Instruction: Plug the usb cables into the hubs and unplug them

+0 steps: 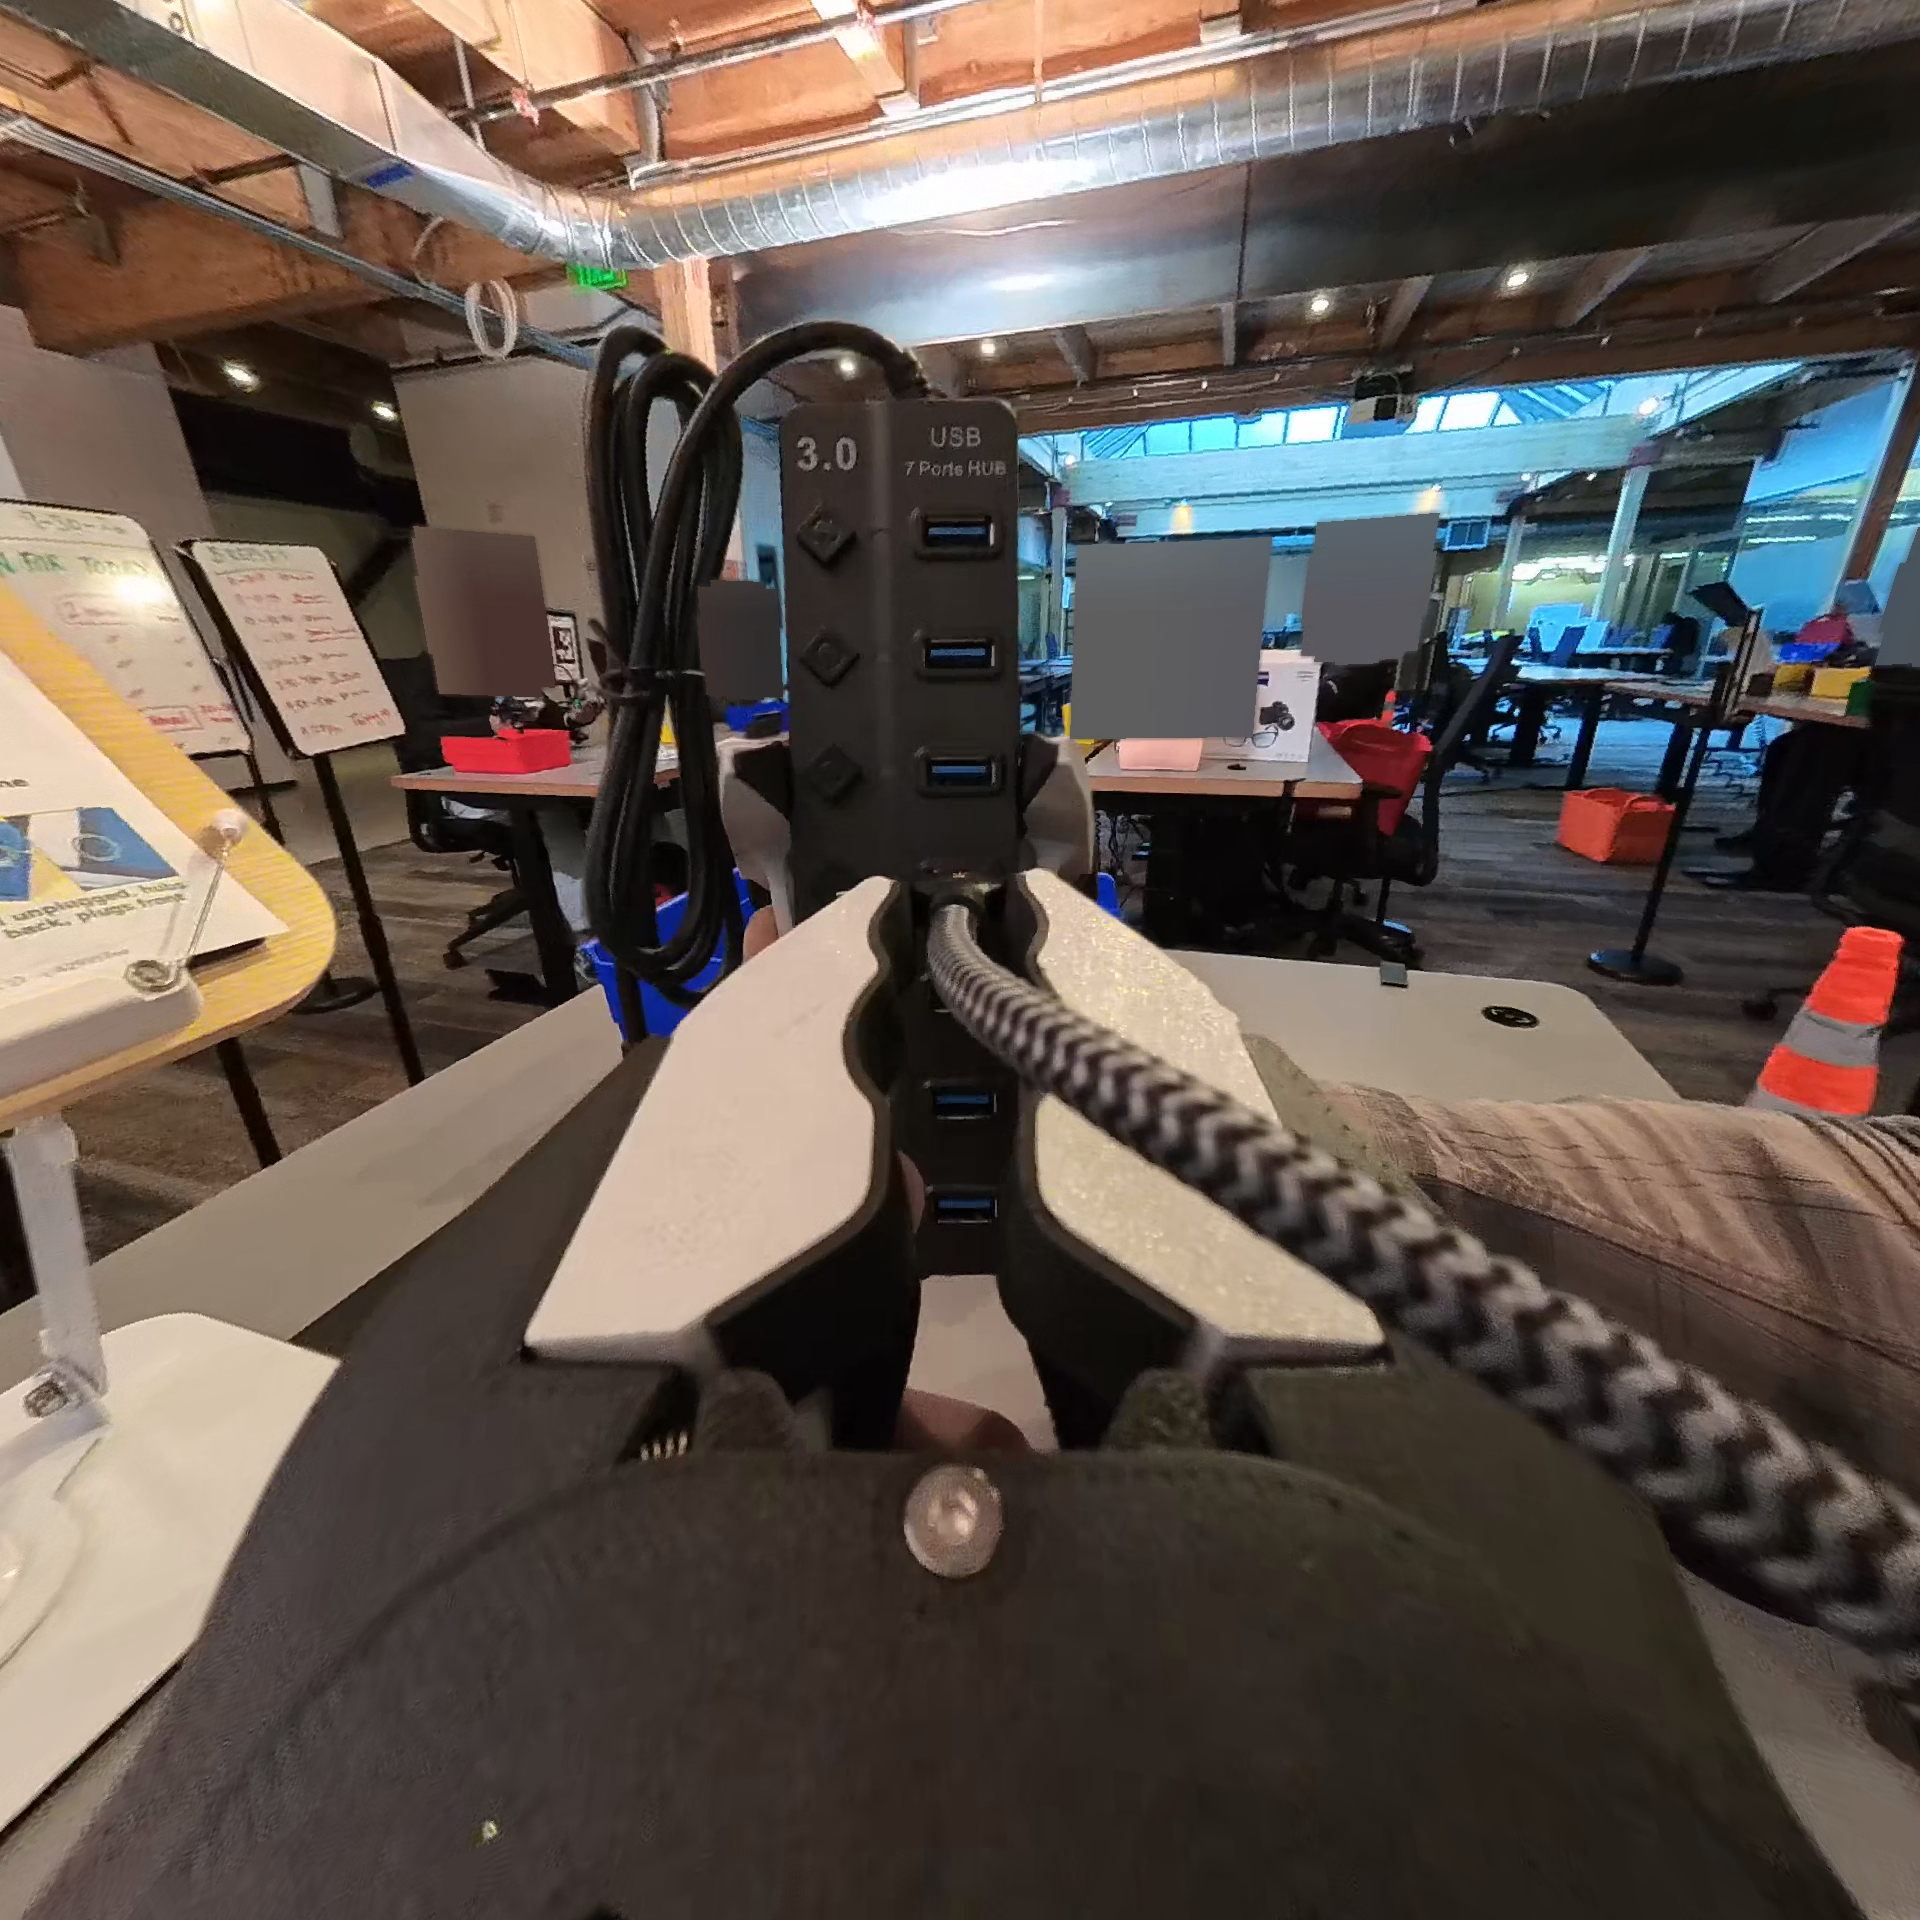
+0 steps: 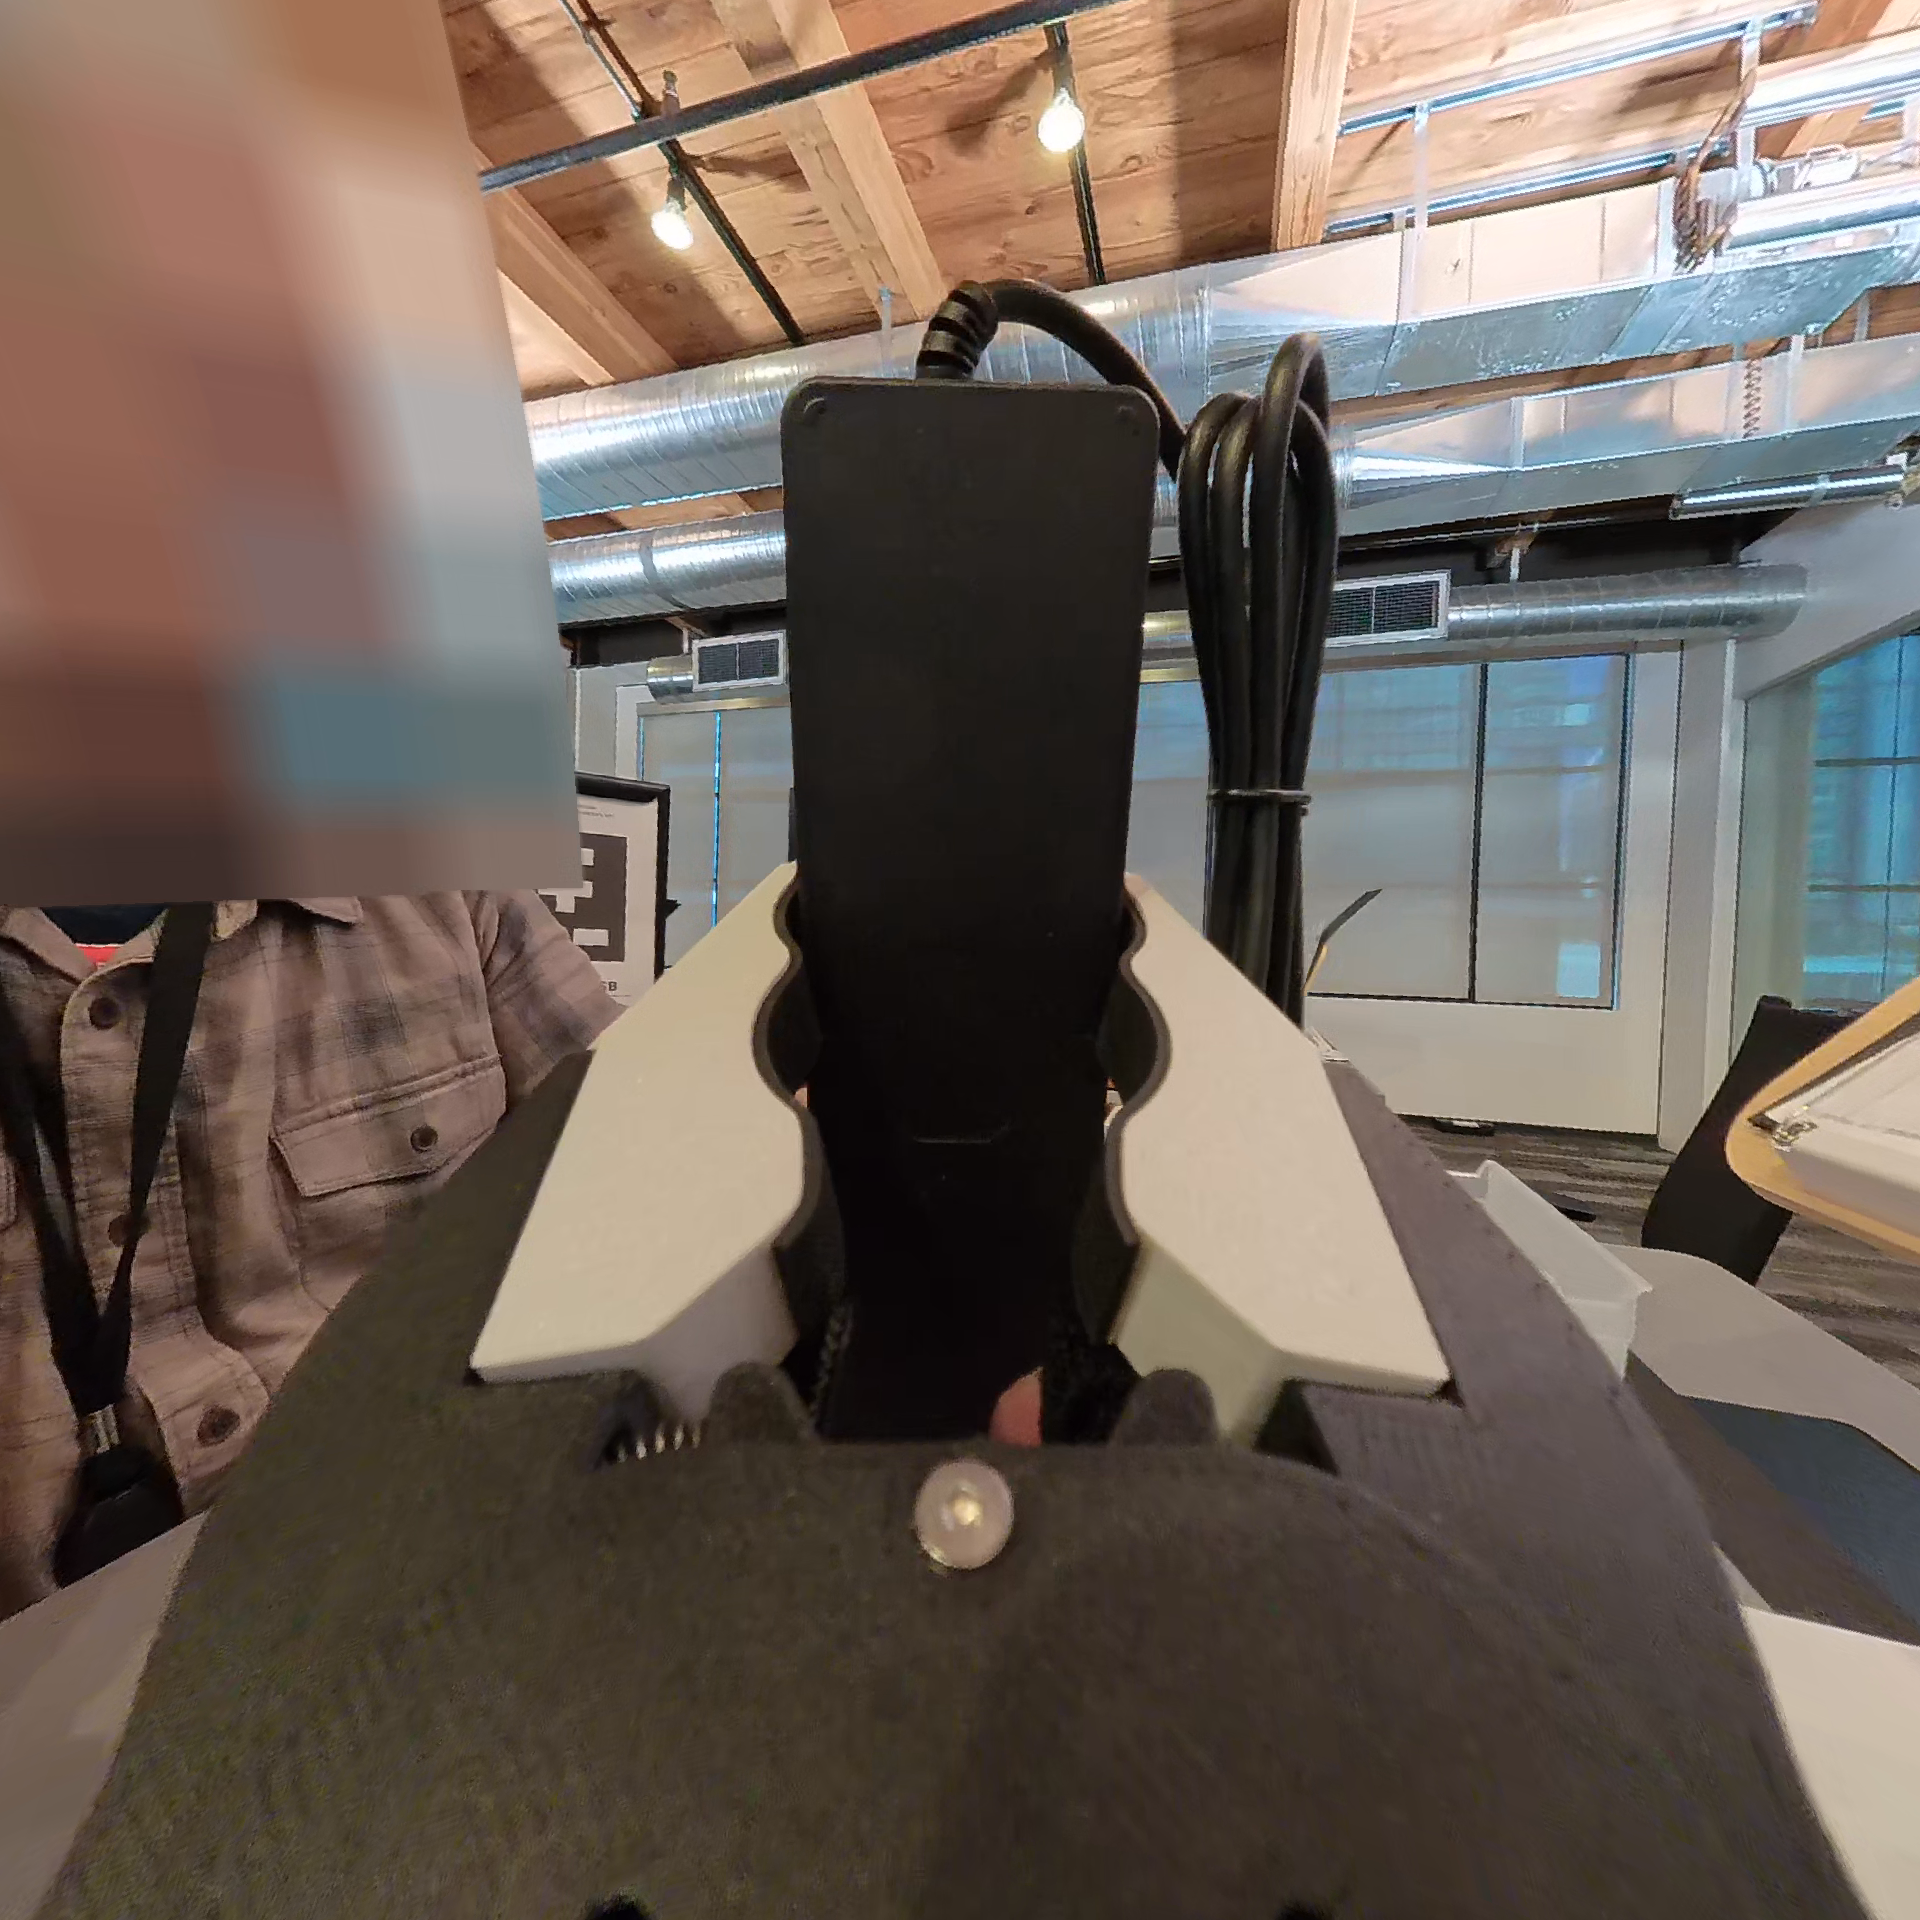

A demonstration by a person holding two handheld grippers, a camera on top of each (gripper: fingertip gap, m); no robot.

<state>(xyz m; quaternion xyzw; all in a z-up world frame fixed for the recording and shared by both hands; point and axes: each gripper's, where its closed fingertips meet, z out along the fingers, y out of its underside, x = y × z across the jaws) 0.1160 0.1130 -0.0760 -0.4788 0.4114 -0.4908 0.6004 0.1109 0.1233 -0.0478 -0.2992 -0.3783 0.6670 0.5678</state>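
Note:
A black seven-port USB hub point(image 1: 894, 623) stands upright in the air with its blue ports facing my left camera. My right gripper point(image 1: 904, 805) is shut on its sides; in the right wrist view point(image 2: 958, 904) it clamps the hub's plain back point(image 2: 956, 623). My left gripper point(image 1: 956, 894) is shut on the plug of a black-and-white braided cable point(image 1: 1195, 1122). The plug meets the hub at the fourth port from the top; how deep it sits is hidden by the fingers. The hub's own tied black cord point(image 1: 655, 675) hangs beside it.
A white table point(image 1: 1403, 1008) lies below. An instruction card on a stand point(image 1: 104, 831) is at the left, and a plaid sleeve point(image 1: 1662, 1195) at the right. An orange cone point(image 1: 1839, 1029) stands on the floor beyond. A person in a plaid shirt point(image 2: 260, 1143) sits close by. Left and right tips are no more than a few centimetres apart.

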